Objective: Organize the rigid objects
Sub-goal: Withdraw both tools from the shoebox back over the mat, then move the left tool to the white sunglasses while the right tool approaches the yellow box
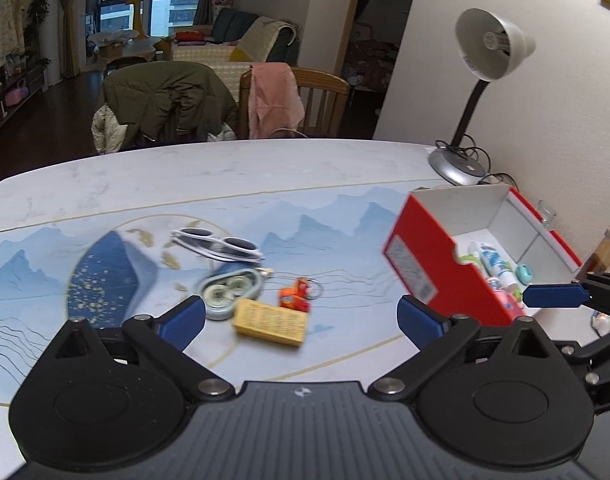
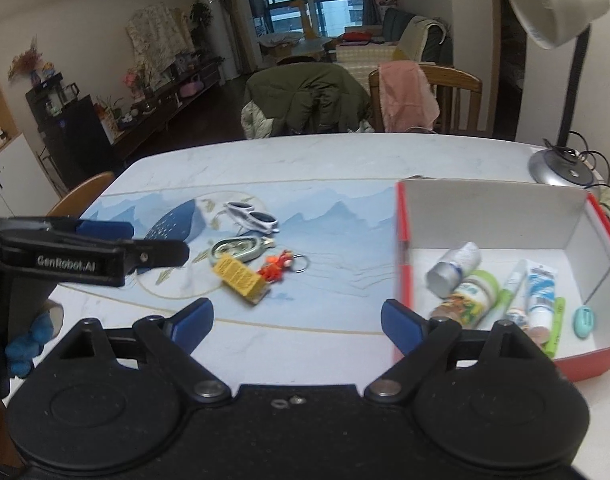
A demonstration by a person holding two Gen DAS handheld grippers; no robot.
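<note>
Across the marble table point(image 2: 345, 152) a blue mountain-print mat point(image 2: 337, 280) runs from left to right, and on its right end stands the red box point(image 2: 403, 240) with white inner walls, the biggest thing that matters here. By my judgement the sorting is partly done. The box already holds a grey bottle point(image 2: 455, 266) lying on its side, a jar with a green lid point(image 2: 473, 294), a blue-and-white tube point(image 2: 541, 292), a green stick-like item point(image 2: 555, 330) at the near wall, and a small teal egg-shaped thing point(image 2: 583, 321) off to the right; a pink item shows in the left wrist view only, too blurred to name.

Left on the mat, well apart from the box, lies a loose cluster: white sunglasses point(image 2: 252, 216) at the far side, a grey oval case point(image 2: 239, 249) nearer, a yellow block point(image 2: 241, 276) just beside it, and an orange keyring figure point(image 2: 279, 266) to the block's right. These four look like what remains to be moved.

Neither tool holds anything. The left gripper point(image 1: 301, 316) has its jaws spread wide with the yellow block lying between and beyond them, untouched. The right gripper point(image 2: 297, 320) also stands apart, empty, over bare mat between cluster and box.
</note>
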